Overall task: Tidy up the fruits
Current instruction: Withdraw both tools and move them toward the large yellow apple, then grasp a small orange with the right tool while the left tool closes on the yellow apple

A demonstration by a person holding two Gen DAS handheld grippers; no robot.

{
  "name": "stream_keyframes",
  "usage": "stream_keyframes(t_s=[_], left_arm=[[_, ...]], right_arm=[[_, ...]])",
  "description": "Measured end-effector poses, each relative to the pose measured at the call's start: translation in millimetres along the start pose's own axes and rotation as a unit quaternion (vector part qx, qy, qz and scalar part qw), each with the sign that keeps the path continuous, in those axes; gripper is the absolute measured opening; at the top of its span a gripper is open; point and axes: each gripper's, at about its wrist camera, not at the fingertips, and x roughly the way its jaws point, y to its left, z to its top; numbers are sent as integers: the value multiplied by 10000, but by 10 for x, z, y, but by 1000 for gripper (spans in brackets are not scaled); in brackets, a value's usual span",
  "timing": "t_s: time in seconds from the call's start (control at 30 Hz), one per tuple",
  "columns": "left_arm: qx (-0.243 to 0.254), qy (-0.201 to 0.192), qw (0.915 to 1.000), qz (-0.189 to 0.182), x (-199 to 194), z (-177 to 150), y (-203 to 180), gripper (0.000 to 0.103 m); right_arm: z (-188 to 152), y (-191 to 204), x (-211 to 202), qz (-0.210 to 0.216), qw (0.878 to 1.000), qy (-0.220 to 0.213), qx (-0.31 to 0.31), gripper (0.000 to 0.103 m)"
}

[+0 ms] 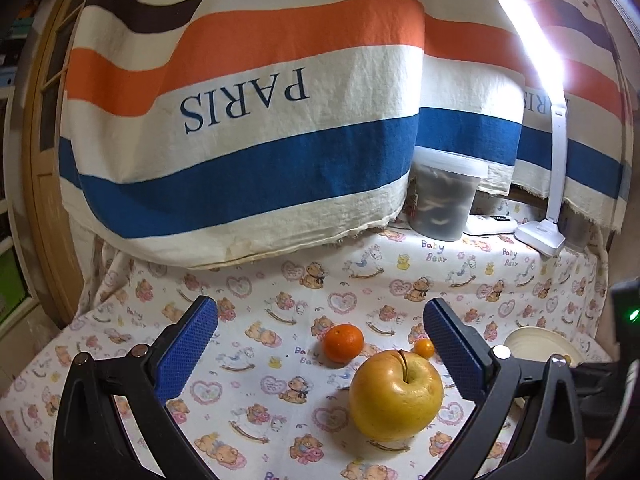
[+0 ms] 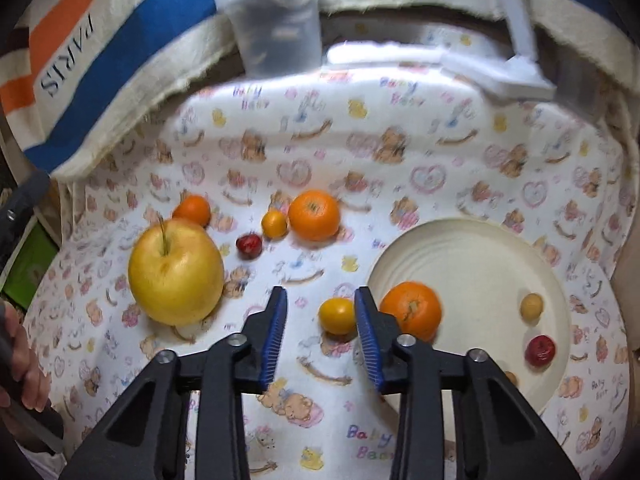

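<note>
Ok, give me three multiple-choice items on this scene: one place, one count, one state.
1. Where is the apple? A on the cloth, off the plate; B on the plate; C under the cloth.
2. How many red fruits show in the right wrist view? A one; B two; C four.
3. The left tongs are: A shut, empty; B shut on the apple; C open, empty.
Answers: 1 A, it rests on the cloth left of the plate. 2 B, one on the cloth, one on the plate. 3 C, the jaws stand wide apart, gripping nothing.
</note>
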Motion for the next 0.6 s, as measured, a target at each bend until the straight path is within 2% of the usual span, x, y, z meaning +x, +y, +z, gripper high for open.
stream_keyframes(t_s=[0.13, 0.47, 0.53, 0.6], left_arm=[[-51, -19, 10000, 41, -19, 13, 19, 102], [-194, -35, 9998, -3, -75, 44, 89, 102], [-227, 18, 9997, -48, -65, 45, 94, 102], [-214, 51, 9997, -69, -56, 44, 79, 102]], right_arm=[[-57, 61, 111, -203, 9996, 73, -202, 33], [-99, 93, 314, -453, 9986, 229, -120, 33], [-88, 93, 299, -196, 9996, 209, -66, 33], [-77, 86, 267, 457, 9984, 333, 88, 33]])
